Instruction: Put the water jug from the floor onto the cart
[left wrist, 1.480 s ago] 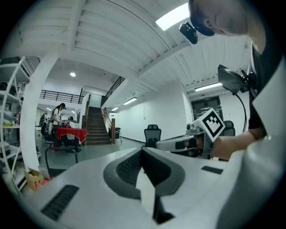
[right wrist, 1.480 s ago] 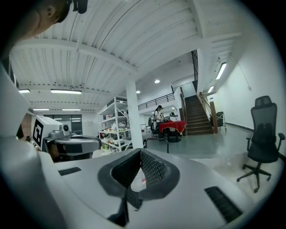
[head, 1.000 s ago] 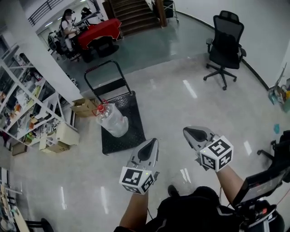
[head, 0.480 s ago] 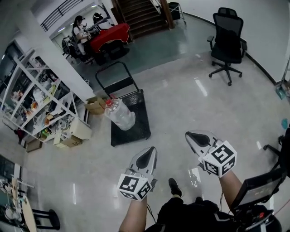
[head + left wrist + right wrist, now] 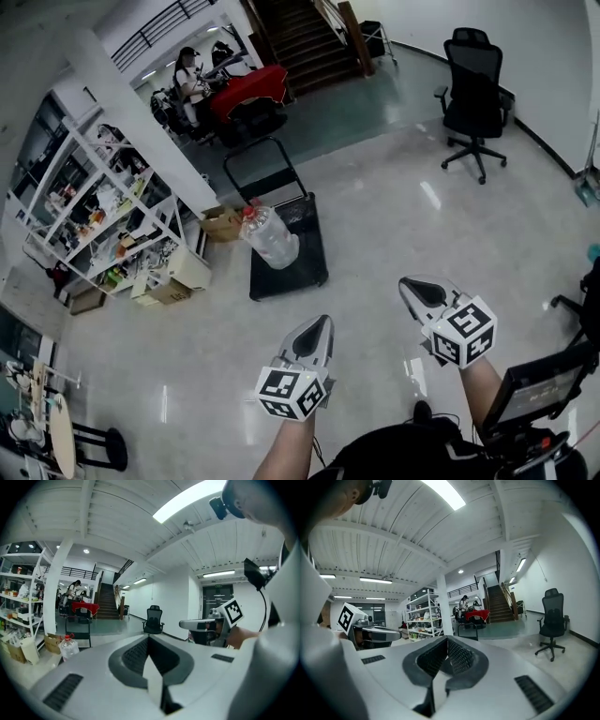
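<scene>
The clear water jug (image 5: 270,236) with a red cap rests on the black platform of the cart (image 5: 302,267), near its upright black handle (image 5: 260,167). In the head view both grippers are held low in front of me, well short of the cart. My left gripper (image 5: 321,322) is shut with nothing in it, and my right gripper (image 5: 407,282) is shut and empty too. The left gripper view shows the jug (image 5: 69,647) small at far left with the cart handle (image 5: 80,633) behind it. Only the cart handle (image 5: 467,630) shows far off in the right gripper view.
White shelving (image 5: 103,206) full of items and cardboard boxes (image 5: 221,223) stand left of the cart. A black office chair (image 5: 476,103) is at the back right. People sit at a red-covered table (image 5: 249,86) beside the stairs (image 5: 300,37). A white pillar (image 5: 141,122) rises near the shelves.
I have backed away from the cart. The jug and cart look smaller and higher in the head view, with more floor between them and both shut grippers.
</scene>
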